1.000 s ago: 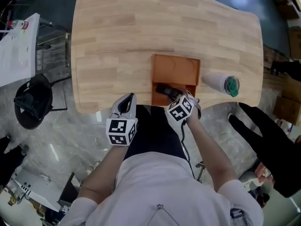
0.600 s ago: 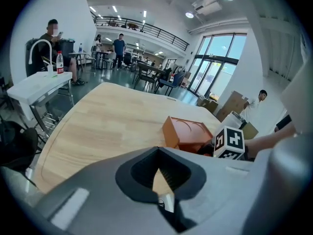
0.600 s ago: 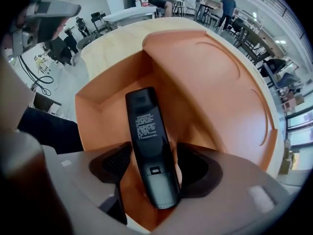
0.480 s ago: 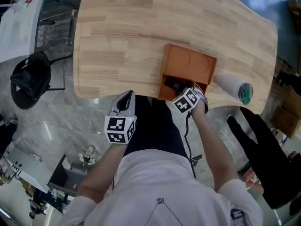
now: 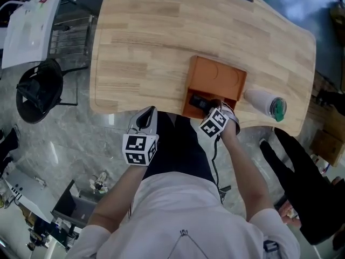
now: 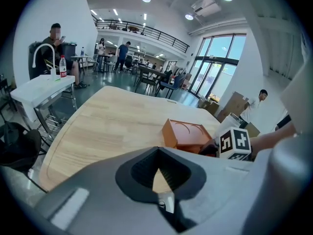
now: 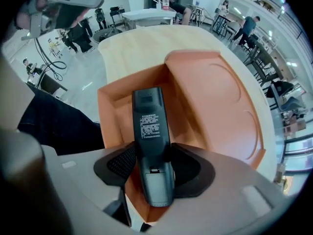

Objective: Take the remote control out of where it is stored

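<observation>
An orange box (image 5: 218, 77) sits near the front edge of the wooden table (image 5: 151, 36), its drawer (image 7: 110, 106) pulled open toward me. The black remote control (image 7: 149, 131) lies lengthwise in the drawer, label side up. My right gripper (image 7: 151, 168) is shut on the remote's near end, and the head view shows this gripper (image 5: 209, 109) at the drawer mouth. My left gripper (image 5: 146, 113) hangs off the table over my lap, to the left of the box. Its jaws meet at the tips with nothing between them (image 6: 159, 180).
A white cup with a green lid (image 5: 264, 101) lies on its side just right of the box. A black chair (image 5: 38, 99) and a white side table (image 5: 32, 26) stand at the left. A person in black (image 5: 302, 166) is at the right.
The head camera shifted, so the table sits differently in view. My right gripper stays at the drawer, shut on the remote. The left gripper has barely moved.
</observation>
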`<state>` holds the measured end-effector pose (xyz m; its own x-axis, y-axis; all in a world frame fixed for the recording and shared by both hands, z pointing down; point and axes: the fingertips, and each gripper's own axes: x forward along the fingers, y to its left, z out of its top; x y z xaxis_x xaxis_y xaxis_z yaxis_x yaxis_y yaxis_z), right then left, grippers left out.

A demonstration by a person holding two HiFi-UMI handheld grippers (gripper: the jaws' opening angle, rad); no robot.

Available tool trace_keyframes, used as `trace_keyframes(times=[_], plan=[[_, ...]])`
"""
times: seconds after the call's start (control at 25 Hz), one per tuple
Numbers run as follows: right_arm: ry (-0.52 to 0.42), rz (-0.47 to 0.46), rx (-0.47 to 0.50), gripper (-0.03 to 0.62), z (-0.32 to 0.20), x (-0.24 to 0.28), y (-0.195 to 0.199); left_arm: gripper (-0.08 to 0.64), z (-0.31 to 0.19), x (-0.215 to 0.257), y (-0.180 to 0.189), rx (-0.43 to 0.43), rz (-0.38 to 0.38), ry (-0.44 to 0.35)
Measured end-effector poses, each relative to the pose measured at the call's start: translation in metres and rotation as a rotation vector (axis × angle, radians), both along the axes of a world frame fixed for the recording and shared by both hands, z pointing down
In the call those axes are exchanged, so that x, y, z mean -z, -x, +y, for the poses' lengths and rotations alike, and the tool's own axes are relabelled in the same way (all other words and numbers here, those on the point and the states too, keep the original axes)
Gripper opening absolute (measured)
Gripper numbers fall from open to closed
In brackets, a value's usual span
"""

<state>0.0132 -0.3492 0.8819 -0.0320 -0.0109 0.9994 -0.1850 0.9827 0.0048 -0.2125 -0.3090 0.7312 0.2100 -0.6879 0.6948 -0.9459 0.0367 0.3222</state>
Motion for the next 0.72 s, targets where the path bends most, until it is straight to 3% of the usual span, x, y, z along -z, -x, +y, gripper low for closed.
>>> trace_keyframes(times=[0.16, 0.28, 0.52, 0.72], plan=[[-0.053, -0.107, 0.002, 0.252, -0.003, 0.052, 0.015, 0.000, 0.001, 0.021, 0.002, -0.004, -0.023, -0.028], [-0.089, -0.229, -0.058, 0.252, -0.004, 0.100, 0.024, 0.000, -0.003, 0.046, -0.002, -0.019, -0.040, -0.064], [-0.072, -0.570, -0.378, 0.252, -0.021, 0.195, 0.027, 0.000, -0.030, 0.113, -0.020, -0.092, -0.087, -0.192], [-0.186, -0.833, -0.594, 0.252, -0.071, 0.286, 0.020, 0.000, -0.088, 0.174, -0.037, -0.192, -0.131, -0.341]])
